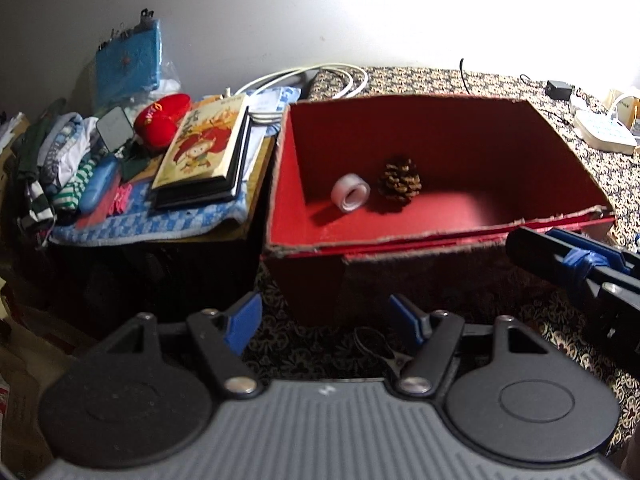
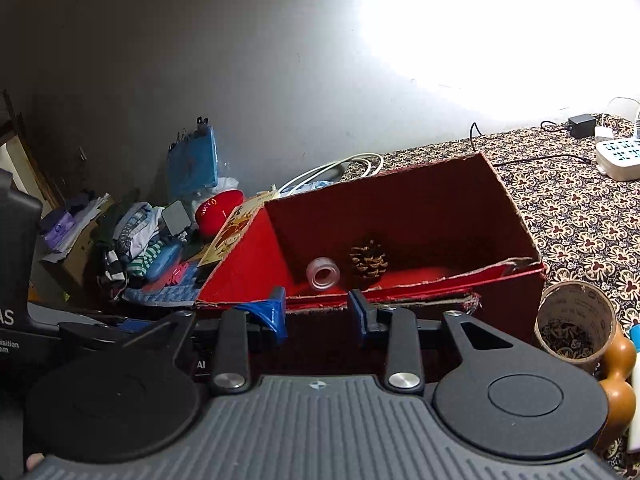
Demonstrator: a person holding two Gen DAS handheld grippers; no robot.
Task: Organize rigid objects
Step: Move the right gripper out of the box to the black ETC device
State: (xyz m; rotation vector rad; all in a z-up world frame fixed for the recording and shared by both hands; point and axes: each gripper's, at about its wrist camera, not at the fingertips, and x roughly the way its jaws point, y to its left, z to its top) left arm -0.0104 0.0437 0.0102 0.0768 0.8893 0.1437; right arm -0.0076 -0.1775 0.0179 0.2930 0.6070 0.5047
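Left hand-held gripper (image 1: 324, 322): lower centre of the left wrist view; jaws spread wide, nothing between the blue pads; a small dark metal item, too blurred to name, lies on the patterned cloth just below the gap.
Right hand-held gripper (image 2: 316, 316): lower centre of the right wrist view; jaws partly spread with a clear gap, nothing pinched; it points at the near wall of the box. It also shows at the right edge of the left wrist view.
Red box (image 1: 440, 236): centre of both views, open top, near rim frayed; judged to be the collecting place for the rigid items, which would explain both grippers standing empty in front of it.
Tape roll (image 1: 350, 192): on the box floor, left of centre, lying on its side; beyond and above both grippers, well apart from the pads.
Pine cone (image 1: 400, 184): upright on the box floor, just beside the tape roll on its right.
Cardboard tube (image 2: 574, 326): lower right of the right wrist view, outside the box beside its near corner; a wooden gourd-shaped piece (image 2: 618, 372) sits against it. Judged still to be sorted.
Surface (image 2: 580, 216): patterned cloth, carries the box.
Clutter pile (image 1: 120, 168): left of the box; book, red pouch, clothing.
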